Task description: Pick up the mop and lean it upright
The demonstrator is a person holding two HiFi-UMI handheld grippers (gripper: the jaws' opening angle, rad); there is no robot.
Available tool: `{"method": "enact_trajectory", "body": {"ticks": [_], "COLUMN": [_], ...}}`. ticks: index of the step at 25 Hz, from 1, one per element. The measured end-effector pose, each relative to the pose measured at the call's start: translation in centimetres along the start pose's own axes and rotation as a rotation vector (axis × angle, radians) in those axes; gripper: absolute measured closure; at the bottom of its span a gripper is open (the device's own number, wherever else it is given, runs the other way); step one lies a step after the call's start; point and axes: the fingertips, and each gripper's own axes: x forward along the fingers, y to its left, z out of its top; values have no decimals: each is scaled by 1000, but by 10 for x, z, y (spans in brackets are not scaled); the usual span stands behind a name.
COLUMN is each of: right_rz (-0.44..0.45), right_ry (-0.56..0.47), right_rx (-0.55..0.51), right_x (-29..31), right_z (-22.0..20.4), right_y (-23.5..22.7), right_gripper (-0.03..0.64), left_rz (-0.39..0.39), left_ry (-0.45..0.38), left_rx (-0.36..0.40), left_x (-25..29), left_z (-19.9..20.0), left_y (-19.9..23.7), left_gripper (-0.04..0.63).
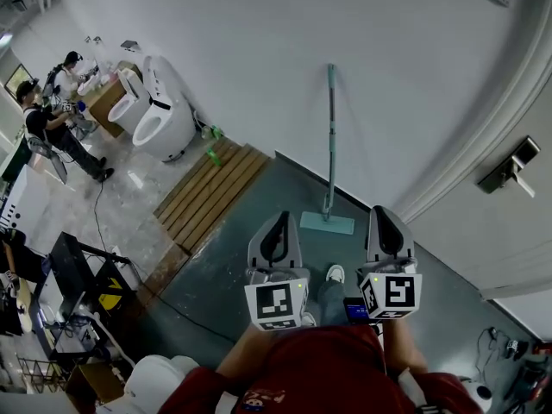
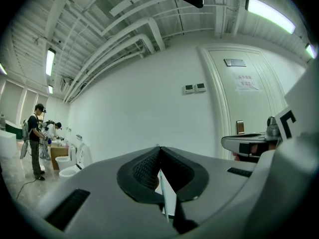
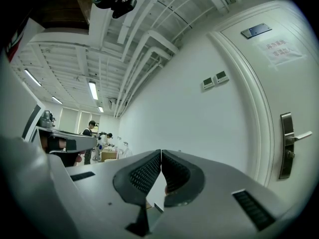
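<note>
The mop [image 1: 330, 136] stands upright against the white wall [image 1: 250, 67], its flat head on the dark floor [image 1: 250, 231] just ahead of the person's shoe [image 1: 335, 273]. The task looks finished, with nothing left but to step away. The left gripper [image 1: 279, 224] and the right gripper [image 1: 385, 221] point level, fingers pressed together and empty, apart from the mop. Whether the handle's top truly touches the wall is hard to make out, and neither gripper view shows the mop clearly.
</note>
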Motion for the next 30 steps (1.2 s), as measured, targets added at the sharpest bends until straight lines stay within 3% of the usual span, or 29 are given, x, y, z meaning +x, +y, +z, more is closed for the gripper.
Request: {"method": "enact_trajectory", "body": {"ticks": [11, 20, 30], "right_rz": [12, 30, 30], "right_ry": [8, 0, -2], "right_rx": [-16, -19, 8], "right_x": [109, 213, 273], "right_z": [1, 14, 3], "right_y": [-46, -119, -193], "right_gripper": [598, 598, 598], "left_rz": [4, 4, -10], "left_ry": [-6, 4, 11], "left_rx": [-21, -17, 10], "left_x": [118, 245, 340], "left_z": [6, 15, 16], "left_y": [11, -3, -40], "left_gripper": [580, 580, 580]}}
